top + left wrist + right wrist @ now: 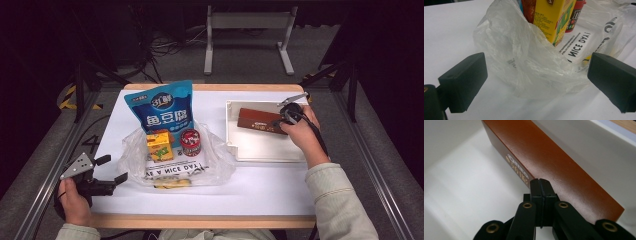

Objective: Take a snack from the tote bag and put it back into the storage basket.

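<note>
Your right gripper (541,185) sits in the white tray (235,150) at the right of the table, its jaws pressed flat together with nothing between them, the tips at the near edge of the long brown box (554,162). The box lies flat on the tray floor, angled across its far half, and nothing grips it. By the look of it, you are at the pick-up step for this box, probably to carry it to the clear plastic bag (215,165).

Your left gripper (536,80) waits at the bag's near left corner, jaws spread wide and empty, the crumpled rim of the bag just ahead of them. Inside the bag stand a yellow juice carton (160,145) and a small red can (191,142); a blue snack pouch (164,107) rises behind them.

For the next move, you need to open the right jaws wide enough to span the box across its narrow side, then close on it. Its glossy face could slip, so I would grip it squarely.

What stands in your way:
- The tray's wall lies between the box and the bag, so the box must be lifted over it.
- The bag's mouth is slack; your left gripper may have to pinch the rim and hold it open.
- The carton and can leave little room inside.
</note>
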Demonstrator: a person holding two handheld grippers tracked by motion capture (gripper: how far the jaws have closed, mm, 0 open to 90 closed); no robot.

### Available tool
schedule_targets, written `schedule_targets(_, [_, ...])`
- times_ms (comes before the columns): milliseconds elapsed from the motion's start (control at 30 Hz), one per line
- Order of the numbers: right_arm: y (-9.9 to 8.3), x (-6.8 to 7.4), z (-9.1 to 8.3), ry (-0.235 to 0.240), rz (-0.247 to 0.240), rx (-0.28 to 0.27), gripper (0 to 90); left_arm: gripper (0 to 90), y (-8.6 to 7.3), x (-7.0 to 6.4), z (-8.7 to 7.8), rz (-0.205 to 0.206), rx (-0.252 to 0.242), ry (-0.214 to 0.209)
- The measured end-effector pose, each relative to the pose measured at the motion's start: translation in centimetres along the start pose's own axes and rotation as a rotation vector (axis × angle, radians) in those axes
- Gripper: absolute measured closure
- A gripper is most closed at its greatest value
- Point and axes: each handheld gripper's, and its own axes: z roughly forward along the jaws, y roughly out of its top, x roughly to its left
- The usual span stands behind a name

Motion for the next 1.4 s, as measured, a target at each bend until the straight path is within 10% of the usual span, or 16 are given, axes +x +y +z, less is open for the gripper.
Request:
schedule_targets(567, [-0.6, -1.7, 0.1, -0.095, 0.123, -0.008, 90.0, 3.3, 0.0, 0.1, -0.1, -0.004, 0.003, -0.001])
schedule_targets(1000, [0.2, -1.1, -1.1, -0.047, 0.116, -0.035, 87.2, 3.2, 0.0, 0.2, -0.2, -0.003, -0.001, -0.001])
schedule_targets(1400, [3.4, 1.3, -5.3, 0.021, 0.036, -0.231, 52.0, 3.1, 0.0, 0.1, -0.2, -0.005, -0.006, -0.002])
